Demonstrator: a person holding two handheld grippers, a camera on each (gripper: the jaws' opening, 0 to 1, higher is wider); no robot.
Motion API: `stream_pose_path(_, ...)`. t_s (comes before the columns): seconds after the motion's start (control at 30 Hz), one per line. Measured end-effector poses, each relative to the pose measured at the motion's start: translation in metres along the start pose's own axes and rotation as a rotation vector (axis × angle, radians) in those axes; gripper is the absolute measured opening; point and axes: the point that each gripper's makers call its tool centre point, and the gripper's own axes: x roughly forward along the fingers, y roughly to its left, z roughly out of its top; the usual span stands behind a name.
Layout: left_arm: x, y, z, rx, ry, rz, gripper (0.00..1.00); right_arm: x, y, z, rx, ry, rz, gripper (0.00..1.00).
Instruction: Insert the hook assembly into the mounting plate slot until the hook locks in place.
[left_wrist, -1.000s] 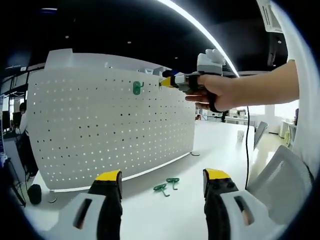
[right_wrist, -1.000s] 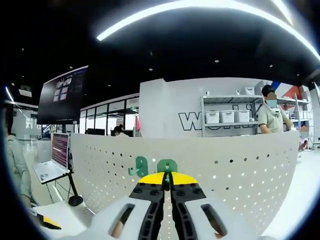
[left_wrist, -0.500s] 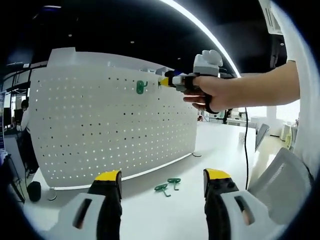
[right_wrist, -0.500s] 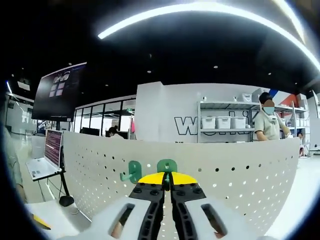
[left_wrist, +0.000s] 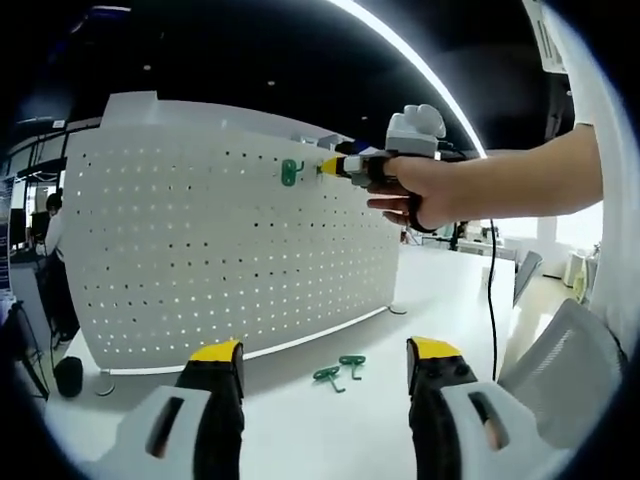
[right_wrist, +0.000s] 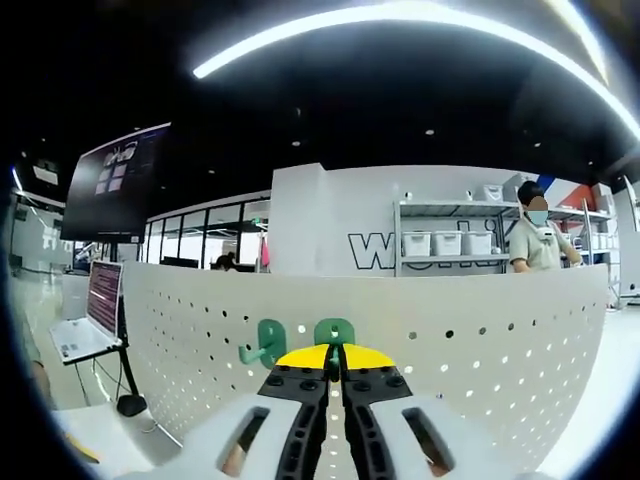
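A white pegboard stands upright on the white table. One green hook hangs near its top edge. A hand holds my right gripper just right of that hook, tips at the board. In the right gripper view the right gripper is shut on a second green hook, whose plate lies against the pegboard, right of the mounted hook. My left gripper is open and holds nothing, low over the table. Two spare green hooks lie on the table before the board.
A cable hangs from the right gripper down to the table. A grey chair back is at the right. Beyond the board are a laptop on a stand, shelves with bins and a standing person.
Both views have shifted slightly with the hands. The right gripper stays shut on its hook at the board's top row, a little nearer the mounted hook. The left gripper stays open.
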Motion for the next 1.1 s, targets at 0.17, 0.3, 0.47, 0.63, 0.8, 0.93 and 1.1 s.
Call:
stream_pose_path(0.17,0.000,0.002,-0.001,-0.006,0.003,0.004,0.68,0.003,0.003,-0.004,0.001,0.007,0.005,0.02)
stream_pose_path(0.3,-0.001,0.005,-0.001,-0.012,0.002,0.013,0.68,0.006,0.003,-0.004,0.002,0.005,0.000,0.02)
stream_pose_path(0.47,-0.001,0.007,-0.002,-0.026,0.005,0.018,0.68,0.008,-0.002,-0.006,0.006,0.007,-0.011,0.02)
stream_pose_path(0.63,0.000,0.006,-0.004,-0.027,0.013,0.011,0.67,0.011,0.000,-0.006,0.023,0.004,-0.007,0.02)
stream_pose_path(0.8,-0.001,0.009,-0.004,-0.038,0.010,0.018,0.66,0.012,0.001,-0.007,0.019,0.013,-0.024,0.02)
stream_pose_path(0.93,0.000,0.005,-0.006,-0.023,0.025,0.010,0.66,0.013,0.001,-0.007,0.012,0.030,-0.058,0.02)
stream_pose_path(1.1,0.002,-0.002,-0.008,-0.005,0.034,-0.015,0.66,0.014,0.001,-0.008,0.023,0.063,-0.113,0.02)
